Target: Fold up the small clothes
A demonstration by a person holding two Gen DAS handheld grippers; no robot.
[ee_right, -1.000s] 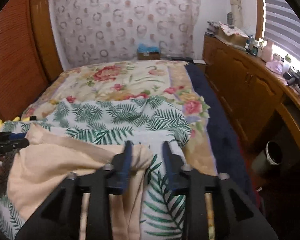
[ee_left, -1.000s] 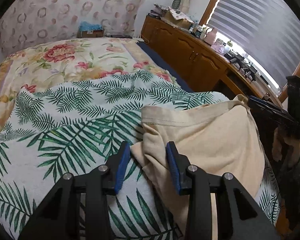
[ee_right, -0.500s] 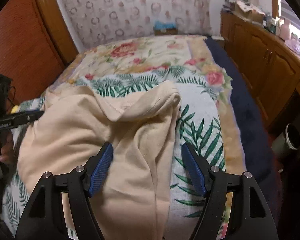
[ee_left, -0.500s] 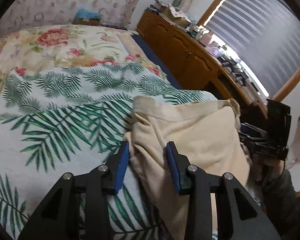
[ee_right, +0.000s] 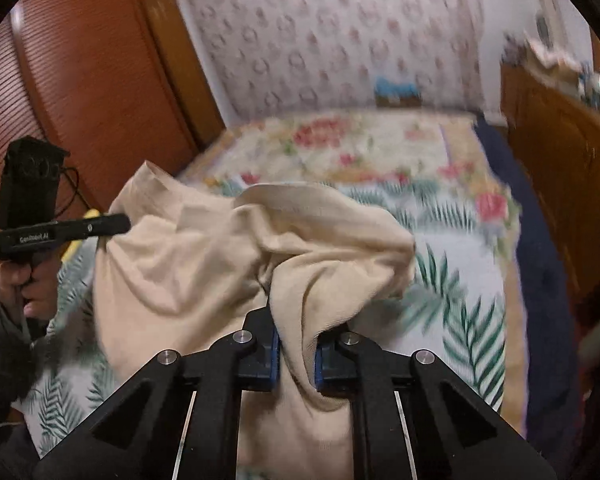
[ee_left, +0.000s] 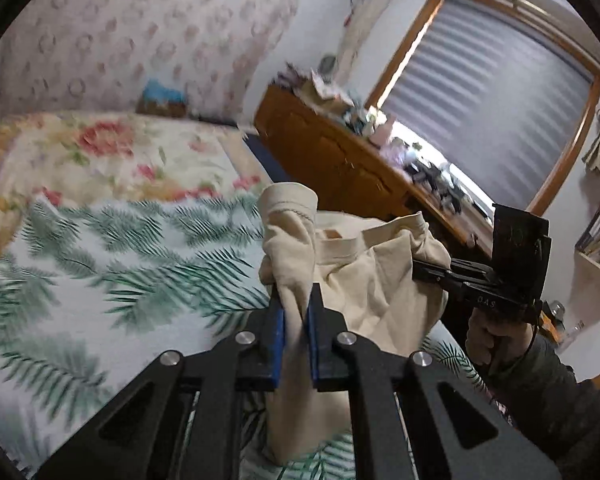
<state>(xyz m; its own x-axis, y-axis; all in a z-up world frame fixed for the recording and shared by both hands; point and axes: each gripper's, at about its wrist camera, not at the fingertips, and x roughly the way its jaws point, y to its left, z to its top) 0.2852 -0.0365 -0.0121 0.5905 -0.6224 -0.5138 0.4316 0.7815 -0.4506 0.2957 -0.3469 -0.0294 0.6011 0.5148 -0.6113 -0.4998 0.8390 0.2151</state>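
Note:
A cream garment (ee_left: 364, 280) hangs between both grippers, lifted off the palm-leaf bedspread (ee_left: 100, 280). My left gripper (ee_left: 296, 320) is shut on one bunched corner of it, with cloth standing up above the blue pads. My right gripper (ee_right: 296, 344) is shut on the other corner of the garment (ee_right: 204, 264), cloth draped over its fingers. The right gripper also shows in the left wrist view (ee_left: 476, 288), and the left gripper in the right wrist view (ee_right: 60, 232). The garment's lower part is hidden behind the grippers.
A floral quilt (ee_left: 112, 152) covers the far half of the bed. A wooden dresser (ee_left: 340, 168) with clutter runs along the right side under the window. A wooden wardrobe (ee_right: 92, 80) stands on the left. A dark blue rug (ee_right: 548, 280) lies between bed and dresser.
Both grippers have shut on the garment's corners and lifted it off the bed; earlier both were open over the garment lying on the bedspread.

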